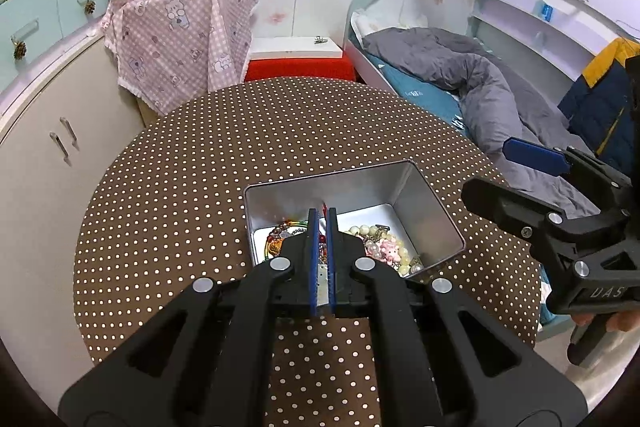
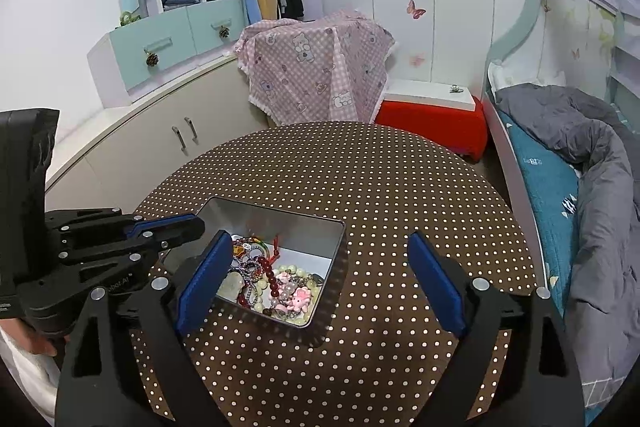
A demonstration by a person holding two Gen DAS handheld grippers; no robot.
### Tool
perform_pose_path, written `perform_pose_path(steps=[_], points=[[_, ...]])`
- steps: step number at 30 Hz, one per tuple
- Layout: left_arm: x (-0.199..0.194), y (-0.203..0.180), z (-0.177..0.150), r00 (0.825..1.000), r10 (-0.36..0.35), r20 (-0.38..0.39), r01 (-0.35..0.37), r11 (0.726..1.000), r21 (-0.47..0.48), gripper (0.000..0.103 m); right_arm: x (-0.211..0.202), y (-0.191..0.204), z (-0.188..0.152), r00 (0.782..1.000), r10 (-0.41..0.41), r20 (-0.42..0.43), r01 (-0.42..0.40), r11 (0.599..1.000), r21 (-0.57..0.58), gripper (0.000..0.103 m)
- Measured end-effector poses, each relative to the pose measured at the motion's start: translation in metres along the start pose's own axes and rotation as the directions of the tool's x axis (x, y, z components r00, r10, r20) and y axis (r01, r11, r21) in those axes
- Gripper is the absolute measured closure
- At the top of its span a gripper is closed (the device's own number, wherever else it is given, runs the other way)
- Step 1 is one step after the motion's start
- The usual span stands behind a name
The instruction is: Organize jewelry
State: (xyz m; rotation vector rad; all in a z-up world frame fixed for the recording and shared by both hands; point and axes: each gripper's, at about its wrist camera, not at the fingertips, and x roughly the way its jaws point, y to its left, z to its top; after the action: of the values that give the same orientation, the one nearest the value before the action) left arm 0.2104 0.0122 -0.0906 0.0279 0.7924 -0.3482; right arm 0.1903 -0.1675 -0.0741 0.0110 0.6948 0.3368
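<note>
A silver metal tin stands on the round brown polka-dot table. It holds a pile of jewelry: pale and red bead bracelets, a pink charm, coloured cords. My left gripper is shut, its blue fingers over the tin's near edge; whether it pinches anything I cannot tell. It shows in the right wrist view at the tin's left wall. My right gripper is open and empty above the tin's right side; it also shows in the left wrist view.
A pink checked cloth covers something behind the table. A red stool with a white box stands beside it. A bed with a grey duvet lies to the right, white cabinets to the left.
</note>
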Motion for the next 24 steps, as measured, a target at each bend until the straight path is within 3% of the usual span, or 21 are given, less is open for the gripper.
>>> perform_pose_path(steps=[13, 14, 15, 16, 17, 19, 24], points=[[-0.011, 0.000, 0.001, 0.999, -0.042, 0.010, 0.042, 0.998, -0.036, 0.099, -0.012, 0.003, -0.006, 1.000, -0.017, 0.018, 0.017, 1.000, -0.001, 0.014], [-0.012, -0.001, 0.002, 0.999, -0.037, 0.015, 0.038, 0.999, -0.031, 0.096, -0.013, 0.003, -0.006, 1.000, -0.017, 0.020, 0.017, 1.000, 0.000, 0.014], [-0.013, -0.002, 0.002, 0.999, -0.040, 0.016, 0.041, 0.999, -0.032, 0.085, -0.013, 0.002, -0.006, 1.000, -0.017, 0.021, 0.017, 1.000, 0.000, 0.014], [-0.013, -0.001, 0.002, 0.999, -0.045, 0.021, 0.046, 0.998, -0.040, 0.041, -0.014, 0.002, -0.006, 1.000, -0.018, 0.023, 0.018, 1.000, 0.001, 0.014], [-0.018, 0.000, 0.002, 0.998, -0.037, 0.056, 0.040, 0.998, -0.055, 0.028, -0.015, 0.002, -0.006, 1.000, -0.017, 0.024, 0.017, 1.000, 0.002, 0.013], [-0.023, 0.000, 0.003, 0.996, -0.013, 0.085, 0.016, 0.999, -0.045, 0.029, -0.017, 0.000, -0.006, 0.999, -0.014, 0.029, 0.014, 1.000, 0.013, 0.012], [-0.022, -0.006, 0.004, 0.997, 0.023, 0.073, -0.022, 1.000, -0.018, 0.028, -0.018, -0.002, -0.005, 0.999, -0.022, 0.033, 0.021, 1.000, 0.015, 0.012]])
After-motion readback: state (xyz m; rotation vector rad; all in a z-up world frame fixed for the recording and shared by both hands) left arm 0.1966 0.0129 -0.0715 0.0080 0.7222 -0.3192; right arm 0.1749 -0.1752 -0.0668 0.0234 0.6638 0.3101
